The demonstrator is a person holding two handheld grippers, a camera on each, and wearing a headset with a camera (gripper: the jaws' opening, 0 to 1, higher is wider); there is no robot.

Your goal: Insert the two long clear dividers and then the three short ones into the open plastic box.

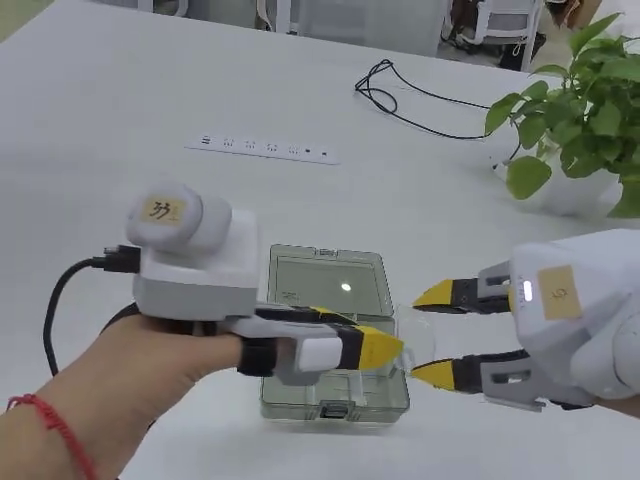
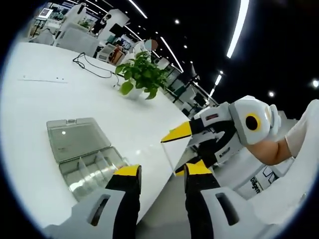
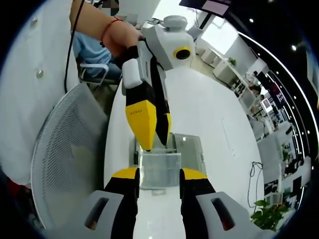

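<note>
The open clear plastic box (image 1: 300,405) lies on the white table, its lid (image 1: 330,280) folded back flat. In the left gripper view the box tray (image 2: 92,169) shows clear dividers standing inside it. A short clear divider (image 3: 159,169) spans the gap between the jaws of my right gripper (image 1: 430,334), which is shut on its two ends just right of the box. Seen edge-on, the divider (image 2: 171,158) hangs between the right gripper's yellow tips. My left gripper (image 1: 380,347) hovers over the box's right side, its tips almost touching the divider. In its own view the left gripper (image 2: 162,172) is open and empty.
A white power strip (image 1: 262,148) and a looped black cable (image 1: 400,100) lie at the back of the table. A potted green plant (image 1: 590,110) stands at the back right. Below the table edge sits a grey mesh chair (image 3: 70,159).
</note>
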